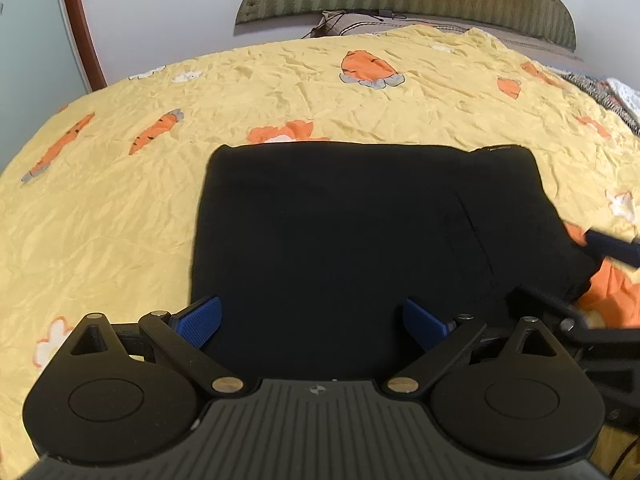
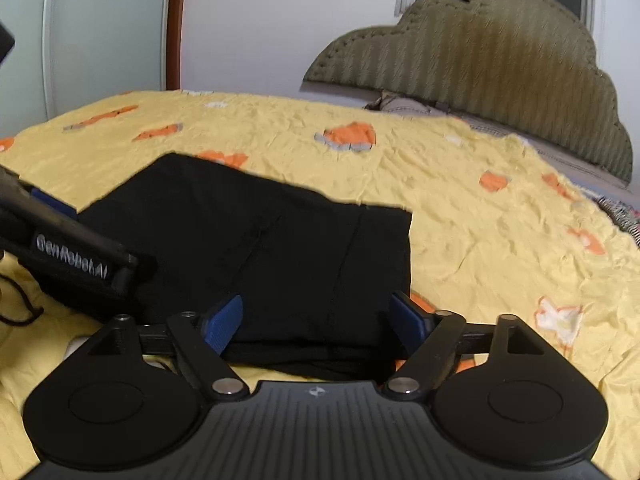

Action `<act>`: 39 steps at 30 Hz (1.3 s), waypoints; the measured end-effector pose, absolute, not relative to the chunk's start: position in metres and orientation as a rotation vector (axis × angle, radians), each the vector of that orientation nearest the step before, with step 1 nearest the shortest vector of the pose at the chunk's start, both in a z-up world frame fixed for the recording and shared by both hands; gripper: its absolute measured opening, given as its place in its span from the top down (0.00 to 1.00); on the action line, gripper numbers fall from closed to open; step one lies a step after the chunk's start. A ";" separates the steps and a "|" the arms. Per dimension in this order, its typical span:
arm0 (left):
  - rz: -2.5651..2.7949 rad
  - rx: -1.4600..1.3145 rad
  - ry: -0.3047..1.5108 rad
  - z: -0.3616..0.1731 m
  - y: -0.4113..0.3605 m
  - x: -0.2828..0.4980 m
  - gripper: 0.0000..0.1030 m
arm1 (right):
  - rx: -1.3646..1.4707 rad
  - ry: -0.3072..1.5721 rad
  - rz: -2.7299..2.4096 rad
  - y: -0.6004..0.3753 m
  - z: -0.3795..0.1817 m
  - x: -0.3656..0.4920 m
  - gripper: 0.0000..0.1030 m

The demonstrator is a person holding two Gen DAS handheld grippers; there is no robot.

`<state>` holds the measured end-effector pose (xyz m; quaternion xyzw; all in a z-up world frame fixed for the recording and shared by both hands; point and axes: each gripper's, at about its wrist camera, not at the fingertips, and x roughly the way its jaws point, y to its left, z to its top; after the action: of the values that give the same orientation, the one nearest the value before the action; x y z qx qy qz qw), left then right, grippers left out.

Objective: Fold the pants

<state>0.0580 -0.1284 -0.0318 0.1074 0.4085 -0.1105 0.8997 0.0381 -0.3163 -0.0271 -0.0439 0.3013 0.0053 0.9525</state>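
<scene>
Black pants (image 1: 340, 232), folded into a flat rectangle, lie on the yellow carrot-print bedspread (image 1: 120, 184) with both of my grippers at their near edge.

From the pants' near edge I see the left gripper (image 1: 312, 322) with jaws spread and nothing between the blue pads (image 1: 200, 320); the right gripper (image 2: 316, 320), toward the pants' right corner, also stands with jaws spread, cloth lying between but not pinched. Soft, light, limp knit by the look of it, likely to sag and drag on the crumpled spread rather than slip. I would take hold at the near corners, pinching all layers together, so the stack lifts evenly toward the headboard (image 2: 500, 60) side.
</scene>
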 end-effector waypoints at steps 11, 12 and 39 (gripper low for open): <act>0.161 0.260 0.748 0.003 0.016 0.057 0.06 | -0.127 0.450 0.330 -0.234 -0.006 0.019 0.00; 0.140 0.313 0.749 0.002 0.019 0.053 0.06 | -0.133 0.446 0.360 -0.226 -0.008 0.017 0.00; -0.307 0.590 0.613 -0.059 -0.063 0.008 0.02 | -0.091 0.547 0.201 -0.245 -0.050 0.028 0.00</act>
<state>0.0077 -0.0630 -0.0592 0.2850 0.2962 -0.1483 0.8995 0.0279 -0.2446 -0.0497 -0.0449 0.2694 0.0992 0.9568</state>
